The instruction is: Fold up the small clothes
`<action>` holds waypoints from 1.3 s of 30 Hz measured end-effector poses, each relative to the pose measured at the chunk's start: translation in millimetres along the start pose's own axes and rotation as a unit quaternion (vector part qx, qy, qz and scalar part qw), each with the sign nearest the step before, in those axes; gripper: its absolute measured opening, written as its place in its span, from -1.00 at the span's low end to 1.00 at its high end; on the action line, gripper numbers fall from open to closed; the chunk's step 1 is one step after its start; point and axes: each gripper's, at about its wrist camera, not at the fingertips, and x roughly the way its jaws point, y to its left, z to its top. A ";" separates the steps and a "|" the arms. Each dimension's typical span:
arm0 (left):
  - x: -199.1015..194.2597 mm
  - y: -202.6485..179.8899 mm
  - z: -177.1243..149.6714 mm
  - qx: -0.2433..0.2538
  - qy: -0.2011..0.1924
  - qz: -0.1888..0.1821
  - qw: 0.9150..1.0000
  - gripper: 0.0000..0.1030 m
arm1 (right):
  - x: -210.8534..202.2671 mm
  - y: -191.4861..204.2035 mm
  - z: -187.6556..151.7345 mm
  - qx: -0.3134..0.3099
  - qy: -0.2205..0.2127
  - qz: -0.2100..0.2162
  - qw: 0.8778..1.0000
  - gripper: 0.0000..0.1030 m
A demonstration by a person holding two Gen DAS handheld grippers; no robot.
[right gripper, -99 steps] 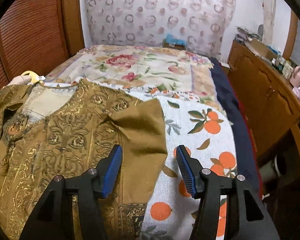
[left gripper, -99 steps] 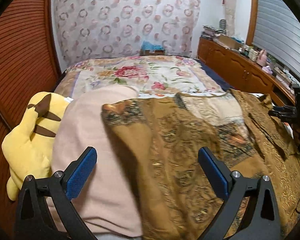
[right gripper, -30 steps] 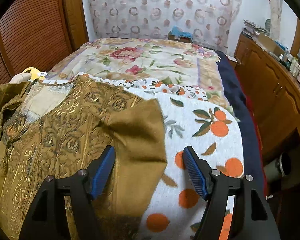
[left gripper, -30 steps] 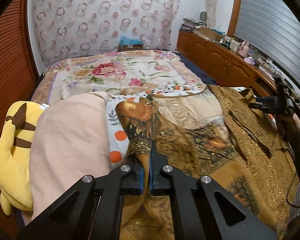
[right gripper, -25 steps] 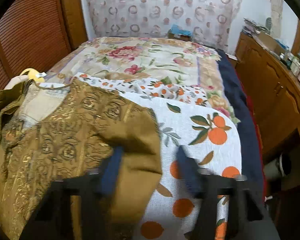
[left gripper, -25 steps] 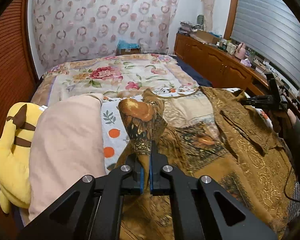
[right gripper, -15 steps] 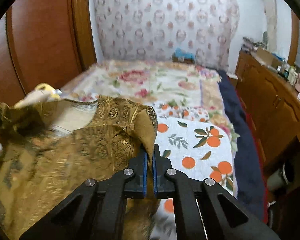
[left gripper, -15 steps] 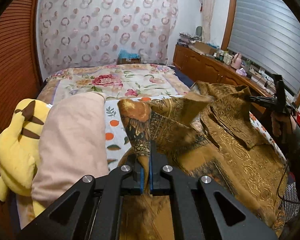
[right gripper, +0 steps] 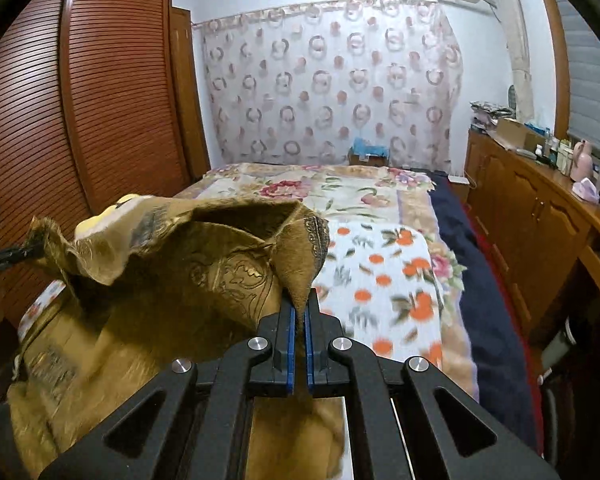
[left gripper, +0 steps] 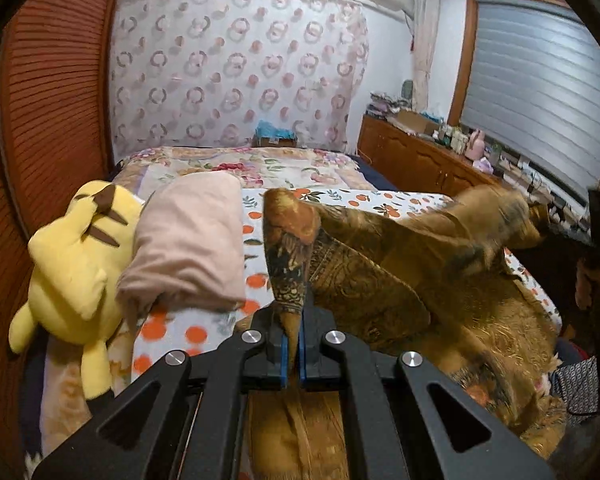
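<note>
The bed fills the middle of both views, covered by a floral quilt at the far end and a white sheet printed with oranges nearer the cameras. A louvred wooden wardrobe stands at the left, a ring-patterned curtain hangs behind.

The garment, a gold-brown brocade with raised scrollwork and darker patterned borders, is lifted off the sheet and sags in heavy folds across the lower centre and right of the left view. A smooth pink pillow and a yellow plush toy lie at its left.

The left hand-held gripper is clamped on a patterned corner, which rises in a cone just above its blue pads. The right hand-held gripper is likewise clamped on a plain-backed corner, cloth peaking above it.
</note>
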 end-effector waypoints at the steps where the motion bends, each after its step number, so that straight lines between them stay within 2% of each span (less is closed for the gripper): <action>1: -6.7 1.2 -3.8 -0.005 -0.004 -0.001 1.000 -0.92 | -9.7 2.6 -8.5 -0.001 0.005 0.000 1.000 -0.94; 4: -26.3 5.8 -14.2 -0.019 -0.013 0.000 1.000 -0.92 | -41.1 11.4 -27.3 -0.015 0.020 0.003 1.000 -0.94; 7: -32.2 6.8 -21.9 -0.017 -0.001 0.000 1.000 -0.92 | -65.7 15.9 -37.4 -0.023 0.036 0.007 0.999 -0.94; 10: -34.3 6.0 -27.5 -0.008 0.006 0.002 1.000 -0.91 | -68.3 16.9 -46.6 -0.024 0.071 0.017 0.997 -0.93; 12: -35.1 5.4 -29.5 -0.006 0.012 -0.001 1.000 -0.79 | -64.5 14.6 -49.2 -0.030 0.086 0.015 0.996 -0.93; 14: -38.7 6.6 -29.6 -0.001 0.012 0.006 1.000 -0.35 | -63.1 11.7 -48.7 -0.036 0.094 0.013 0.995 -0.80; 18: -51.8 11.4 -27.2 0.000 -0.004 0.014 1.000 0.00 | -69.8 4.8 -35.2 -0.040 0.081 0.005 0.996 -0.68; 20: -54.7 11.9 -25.0 0.003 -0.006 0.024 1.000 0.52 | -74.9 6.9 -29.0 -0.041 0.070 -0.009 0.997 -0.49; 21: -54.9 11.3 -24.2 0.005 -0.008 0.026 1.000 0.58 | -74.9 12.1 -26.7 -0.041 0.066 -0.014 0.997 -0.43; 23: -53.0 12.9 -21.2 0.007 -0.009 0.027 1.000 0.58 | -87.1 16.2 -26.8 -0.039 0.056 -0.018 0.997 -0.14; 26: -50.3 14.8 -20.1 0.007 -0.009 0.034 0.999 0.58 | -83.3 20.5 -23.9 -0.042 0.051 -0.025 0.997 0.03; 33: -26.2 23.0 -5.4 0.007 0.006 0.047 0.999 0.58 | -44.6 28.2 -20.1 -0.048 0.061 -0.017 0.997 0.19; 35: -10.5 29.4 -2.1 0.011 0.021 0.049 0.999 0.58 | -28.1 28.6 -19.9 -0.045 0.072 -0.010 0.996 0.28; 39: 17.9 39.3 0.5 0.017 0.060 0.057 0.996 0.58 | -2.9 24.1 -19.9 -0.035 0.089 -0.012 0.995 0.30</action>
